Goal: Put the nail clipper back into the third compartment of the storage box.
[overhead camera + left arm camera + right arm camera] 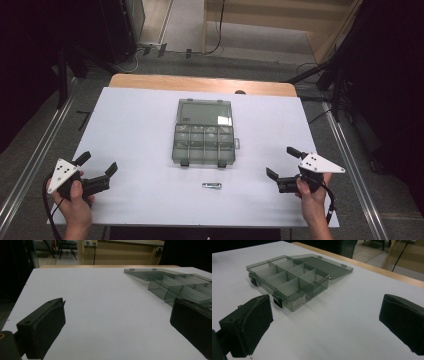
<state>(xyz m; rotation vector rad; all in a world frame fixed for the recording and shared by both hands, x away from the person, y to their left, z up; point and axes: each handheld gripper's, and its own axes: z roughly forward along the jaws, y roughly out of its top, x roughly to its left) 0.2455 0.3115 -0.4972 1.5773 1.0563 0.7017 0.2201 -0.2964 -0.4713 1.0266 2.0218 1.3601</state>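
Observation:
A smoky transparent compartment box (204, 143) lies open at the middle of the white table (140, 125), its lid (205, 113) folded flat toward the far side. Several empty divided cells show in the box (287, 280) and in the box (180, 286). A small metal piece (212, 185) lies on the table just in front of the box. My left gripper (97, 164) is held near the front left corner, open with nothing between its jaws. My right gripper (281, 162) sits near the front right, also open and empty, pointing toward the box.
A wooden strip (200, 83) runs along the table's far edge. Metal rails (30, 165) flank both sides. Cables and stands (140, 50) sit on the floor beyond. White table surface lies around the box on all sides.

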